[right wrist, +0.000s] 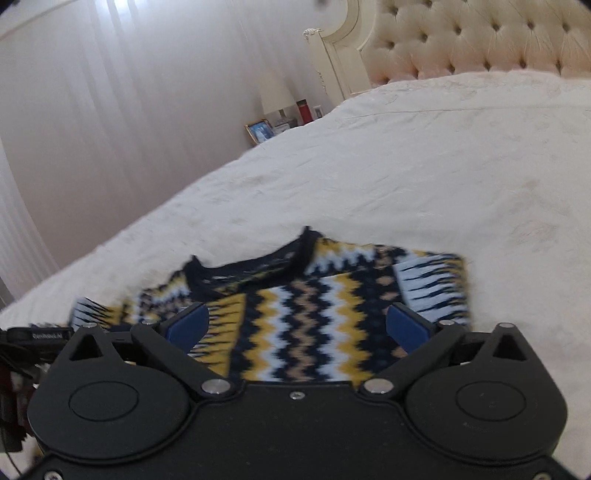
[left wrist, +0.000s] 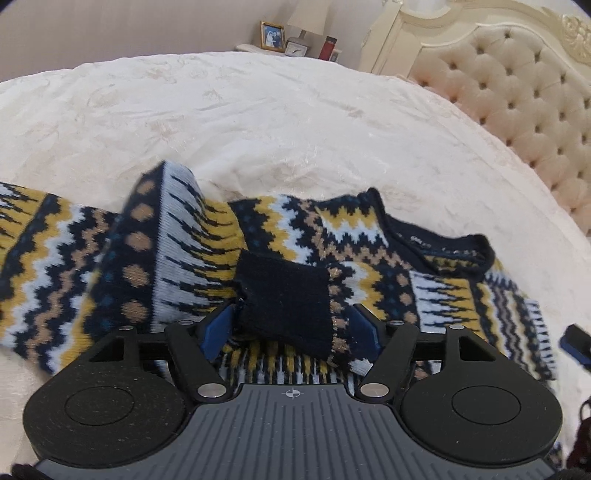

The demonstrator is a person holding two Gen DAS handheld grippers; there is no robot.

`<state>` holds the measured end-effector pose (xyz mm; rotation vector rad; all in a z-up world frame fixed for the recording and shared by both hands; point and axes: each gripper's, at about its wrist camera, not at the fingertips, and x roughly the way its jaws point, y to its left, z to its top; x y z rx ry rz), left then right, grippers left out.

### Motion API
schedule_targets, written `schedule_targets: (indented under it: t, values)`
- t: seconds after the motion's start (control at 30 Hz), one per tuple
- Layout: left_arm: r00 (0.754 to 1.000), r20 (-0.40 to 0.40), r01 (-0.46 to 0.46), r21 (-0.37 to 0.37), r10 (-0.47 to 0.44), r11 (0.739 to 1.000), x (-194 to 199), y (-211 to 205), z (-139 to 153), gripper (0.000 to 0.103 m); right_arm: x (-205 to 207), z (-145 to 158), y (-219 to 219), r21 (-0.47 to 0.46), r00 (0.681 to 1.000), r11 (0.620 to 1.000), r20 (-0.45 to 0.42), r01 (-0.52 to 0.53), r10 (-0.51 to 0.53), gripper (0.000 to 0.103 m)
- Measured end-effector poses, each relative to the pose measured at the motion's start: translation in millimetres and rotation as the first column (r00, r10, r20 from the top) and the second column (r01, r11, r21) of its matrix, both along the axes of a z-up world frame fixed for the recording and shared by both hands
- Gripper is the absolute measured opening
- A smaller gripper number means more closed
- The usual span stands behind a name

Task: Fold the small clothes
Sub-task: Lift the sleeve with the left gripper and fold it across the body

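A small knitted sweater with navy, yellow, white and tan zigzags lies on the bed, its dark neckline to the right. One sleeve is folded across the body, ending in a black cuff. My left gripper is open, and the cuff lies between its blue pads without being pinched. In the right wrist view the sweater lies with its neckline at the far side. My right gripper is open wide just above the knit, holding nothing.
The cream bedspread stretches far beyond the sweater. A tufted headboard rises at the right. A nightstand behind the bed holds a photo frame, a lamp and a red bottle. White curtains hang at the left.
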<state>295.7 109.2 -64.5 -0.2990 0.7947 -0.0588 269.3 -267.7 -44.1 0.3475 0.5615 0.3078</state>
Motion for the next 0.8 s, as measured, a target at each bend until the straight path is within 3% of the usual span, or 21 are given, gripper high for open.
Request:
schedule_targets:
  t: [0.07,0.27,0.5,0.63,0.73,0.8]
  values:
    - [1.0,0.02,-0.022,0.011,0.022,1.0,-6.2,8.3,11.6,0.075,-0.3,0.5,6.8,0.035,0.999,0.999,-0.032,0.0,0.002,0.102]
    - [0.996,0.052,-0.077,0.099,0.072,0.992,-17.3,46.8,42.4,0.079,-13.7,3.3,36.0,0.044,0.995,0.999,-0.097,0.024,-0.02,0.102]
    - [0.971,0.057,-0.238,0.112,0.233,0.965,-27.8,118.2,51.6,0.084,-35.3,-2.9,69.8,0.038,0.999,0.999,-0.045,0.009,-0.007,0.102]
    - [0.92,0.104,-0.389,0.113,0.378,0.914,-41.7,159.9,50.3,0.092,-36.1,-9.2,81.1,0.085,0.998,0.996,-0.061,0.037,-0.032,0.102]
    - [0.875,0.093,-0.481,0.069,0.475,0.874,-45.7,186.5,42.9,0.092,-39.7,-9.6,86.1,0.103,0.998,0.994,-0.055,0.028,-0.023,0.102]
    - [0.858,0.078,-0.511,0.043,0.507,0.858,-44.6,201.2,39.2,0.092,-43.4,-9.1,88.3,0.087,0.999,0.996,-0.042,0.023,-0.019,0.102]
